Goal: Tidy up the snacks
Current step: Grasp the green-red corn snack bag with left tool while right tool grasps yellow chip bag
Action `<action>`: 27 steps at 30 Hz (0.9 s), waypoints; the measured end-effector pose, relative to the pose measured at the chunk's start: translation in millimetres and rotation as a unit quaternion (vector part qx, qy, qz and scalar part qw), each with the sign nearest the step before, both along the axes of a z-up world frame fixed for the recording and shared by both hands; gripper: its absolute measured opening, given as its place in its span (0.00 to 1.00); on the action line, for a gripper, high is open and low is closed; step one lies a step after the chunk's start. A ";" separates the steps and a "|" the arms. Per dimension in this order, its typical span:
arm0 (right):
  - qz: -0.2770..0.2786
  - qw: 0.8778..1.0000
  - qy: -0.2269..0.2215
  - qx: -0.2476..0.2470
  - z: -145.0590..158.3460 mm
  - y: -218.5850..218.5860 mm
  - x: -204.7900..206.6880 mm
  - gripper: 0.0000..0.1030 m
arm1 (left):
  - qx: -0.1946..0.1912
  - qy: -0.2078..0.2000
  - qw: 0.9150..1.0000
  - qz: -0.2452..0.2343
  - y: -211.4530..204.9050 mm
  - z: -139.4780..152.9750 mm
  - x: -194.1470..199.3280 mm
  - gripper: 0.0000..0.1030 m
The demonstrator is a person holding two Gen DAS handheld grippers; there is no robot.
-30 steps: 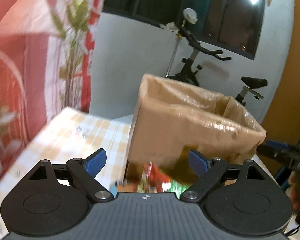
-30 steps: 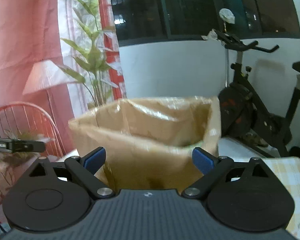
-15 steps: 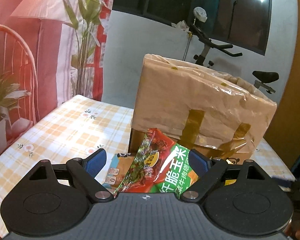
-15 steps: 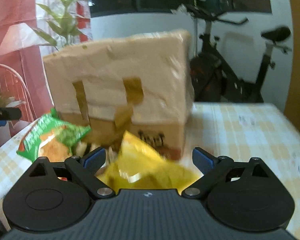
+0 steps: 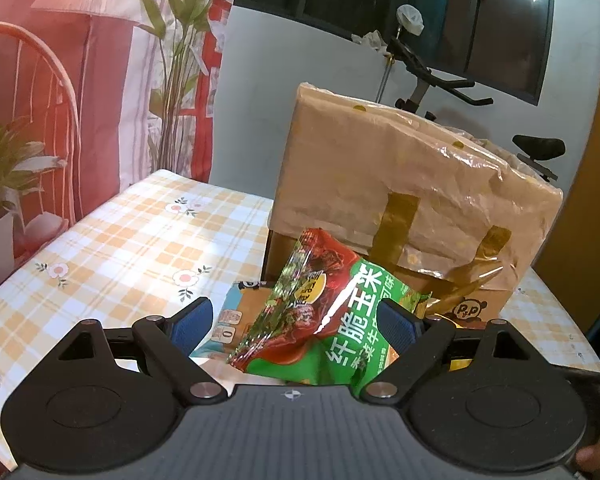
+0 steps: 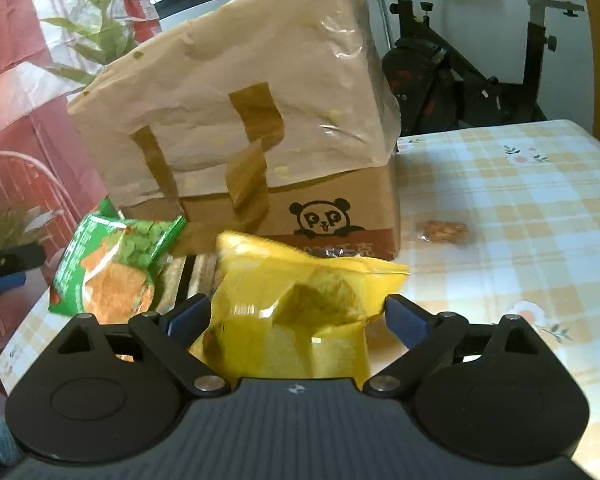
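A tall cardboard box (image 5: 412,196) lined with brown plastic stands on the checked table; it also shows in the right wrist view (image 6: 252,128). A green and red snack bag (image 5: 332,320) lies in front of it, between the open jaws of my left gripper (image 5: 292,322). The same bag shows in the right wrist view (image 6: 112,268). A yellow snack bag (image 6: 300,312) sits between the open jaws of my right gripper (image 6: 298,318). A flat blue and orange packet (image 5: 236,316) lies under the green bag.
A small clear-wrapped snack (image 6: 442,232) lies on the tablecloth (image 5: 132,248) right of the box. An exercise bike (image 6: 480,60) stands behind the table. A red chair (image 5: 28,128) and potted plants are off the table's left edge.
Both grippers have dropped from above the box's open top to table level in front of it. The snack bags now sit between the jaws.
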State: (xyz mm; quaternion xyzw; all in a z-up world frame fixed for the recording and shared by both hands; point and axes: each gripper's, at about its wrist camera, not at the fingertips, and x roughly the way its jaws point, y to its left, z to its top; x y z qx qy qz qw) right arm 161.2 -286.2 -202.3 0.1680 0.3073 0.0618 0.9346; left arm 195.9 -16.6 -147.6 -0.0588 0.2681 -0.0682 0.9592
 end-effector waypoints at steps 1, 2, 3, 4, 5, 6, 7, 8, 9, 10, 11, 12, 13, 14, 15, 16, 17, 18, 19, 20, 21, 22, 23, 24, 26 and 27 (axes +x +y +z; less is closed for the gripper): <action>-0.004 1.000 0.002 0.004 -1.5 0.4 3.5 0.94 | 0.000 0.001 1.000 -0.001 -0.3 -0.7 0.0 0.88; -0.007 1.000 0.003 0.008 -3.4 1.4 6.6 0.95 | 0.000 0.003 1.000 -0.001 -0.9 -1.6 0.1 0.88; -0.009 1.000 0.003 0.009 -5.7 2.8 8.4 0.96 | -0.001 0.005 1.000 -0.001 -1.5 -2.5 0.1 0.88; -0.010 1.000 0.001 0.007 -7.8 4.8 9.5 0.96 | -0.001 0.008 1.000 -0.001 -1.6 -3.1 0.1 0.88; -0.008 1.000 -0.001 0.003 -10.2 7.0 9.4 0.96 | -0.002 0.011 1.000 0.000 -1.6 -3.8 -0.3 0.88; -0.001 1.000 -0.005 0.002 -12.6 9.3 8.3 0.95 | -0.005 0.015 1.000 0.002 -1.5 -4.4 -1.1 0.88; 0.004 1.000 -0.010 0.000 -14.3 11.2 6.4 0.93 | -0.009 0.021 1.000 0.003 -1.6 -5.3 -2.2 0.88; 0.012 1.000 -0.018 -0.004 -16.0 13.7 3.6 0.90 | -0.014 0.028 1.000 0.004 -1.6 -6.6 -3.6 0.88; 0.019 0.999 -0.030 -0.010 -16.8 16.0 0.0 0.89 | -0.020 0.035 0.999 0.003 -1.8 -8.4 -4.9 0.88; 0.023 0.999 -0.045 -0.020 -17.9 18.5 -4.6 0.88 | -0.029 0.045 0.999 0.002 -2.3 -10.8 -6.0 0.88; 0.027 0.998 -0.057 -0.032 -18.8 21.4 -8.9 0.86 | -0.038 0.055 0.998 0.000 -2.4 -14.0 -6.6 0.88; 0.029 0.997 -0.065 -0.037 -19.1 23.2 -12.5 0.86 | -0.048 0.066 0.997 -0.002 -2.7 -16.9 -5.8 0.88; 0.032 0.996 -0.068 -0.040 -18.7 24.5 -13.7 0.85 | -0.059 0.076 0.995 -0.004 -3.0 -19.7 -3.9 0.88; 0.034 0.996 -0.071 -0.042 -18.5 25.4 -14.0 0.85 | -0.068 0.085 0.994 -0.004 -2.7 -22.6 -2.3 0.88; 0.034 0.996 -0.072 -0.043 -18.2 26.3 -14.5 0.85 | -0.078 0.091 0.993 -0.003 -2.2 -24.7 -0.6 0.88; 0.034 0.996 -0.073 -0.041 -18.9 25.7 -14.5 0.85 | -0.088 0.097 0.991 -0.002 -1.8 -26.7 1.3 0.88; 0.033 0.996 -0.073 -0.039 -19.1 25.4 -14.5 0.85 | -0.097 0.101 0.990 -0.001 -1.6 -28.5 3.4 0.88; 0.030 0.996 -0.073 -0.038 -19.7 24.8 -14.6 0.85 | -0.102 0.103 0.989 0.001 -1.4 -30.0 6.3 0.88; 0.027 0.996 -0.074 -0.039 -19.3 24.5 -15.0 0.85 | -0.105 0.102 0.989 0.002 -1.7 -31.3 9.8 0.88; 0.025 0.996 -0.075 -0.040 -18.2 25.3 -15.2 0.85 | -0.107 0.098 0.989 0.007 -1.0 -32.2 14.1 0.88; 0.024 0.996 -0.076 -0.042 -18.3 25.5 -15.3 0.85 | -0.110 0.094 0.989 0.015 0.7 -32.9 18.1 0.88; 0.024 0.996 -0.077 -0.042 -18.3 25.5 -15.4 0.85 | -0.117 0.093 0.989 0.022 3.2 -33.7 22.6 0.88; 0.024 0.996 -0.077 -0.042 -18.1 25.7 -15.4 0.85 | -0.129 0.090 0.987 0.026 5.6 -34.6 26.5 0.88; 0.024 0.996 -0.078 -0.041 -18.3 25.5 -15.4 0.85 | -0.132 0.085 0.987 0.026 5.3 -33.8 29.7 0.88; 0.025 0.996 -0.077 -0.039 -19.1 24.7 -15.8 0.85 | -0.102 0.074 0.992 0.017 -4.1 -32.2 34.6 0.90; 0.026 0.996 -0.076 -0.038 -19.3 24.9 -15.5 0.85 | -0.089 0.067 0.994 0.013 -9.1 -31.7 36.2 0.91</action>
